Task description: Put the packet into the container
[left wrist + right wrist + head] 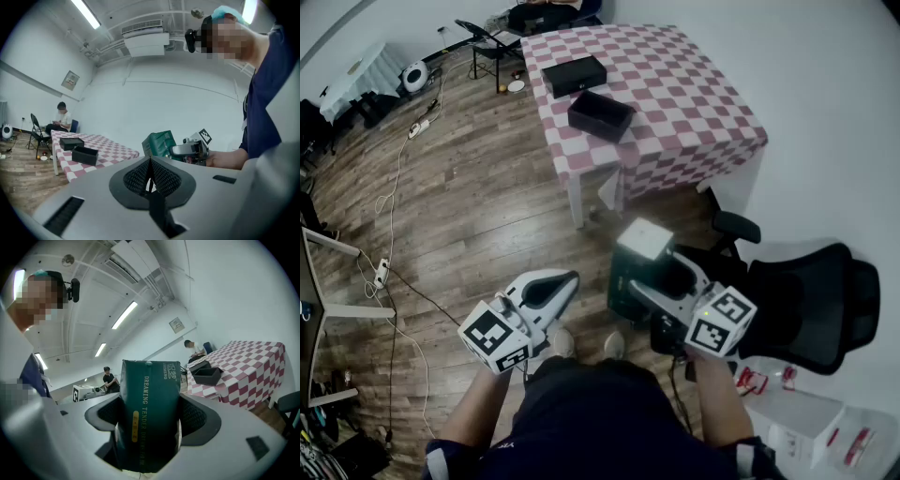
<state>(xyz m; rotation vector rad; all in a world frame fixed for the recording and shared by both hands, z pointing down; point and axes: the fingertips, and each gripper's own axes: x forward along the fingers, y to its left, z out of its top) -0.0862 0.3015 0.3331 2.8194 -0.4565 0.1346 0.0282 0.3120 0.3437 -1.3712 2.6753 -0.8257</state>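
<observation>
closest in, the right gripper (pixel 151 417) has its jaws spread wide and clamped on the 2 sides of a dark green packet (pixel 148 399), which stands upright between the pads with its sealed top edge pointing away. left gripper (pixel 151 176) is clenched on nothing, its pads meeting in a thin line. well apart from both, across the wooden floor, the checked table (pixel 694 94) carries an open black container (pixel 600 114) with a second black box (pixel 574 75) just behind it.

the packet looks like a gusseted film pouch: probably light, soft-sided and likely to crumple under a hard squeeze, with a smooth skin that could slide against the pads. a hold across the full lower body, as it has now, seems safer than the thin top seam. lowering it base first should suit the container's open mouth.
</observation>
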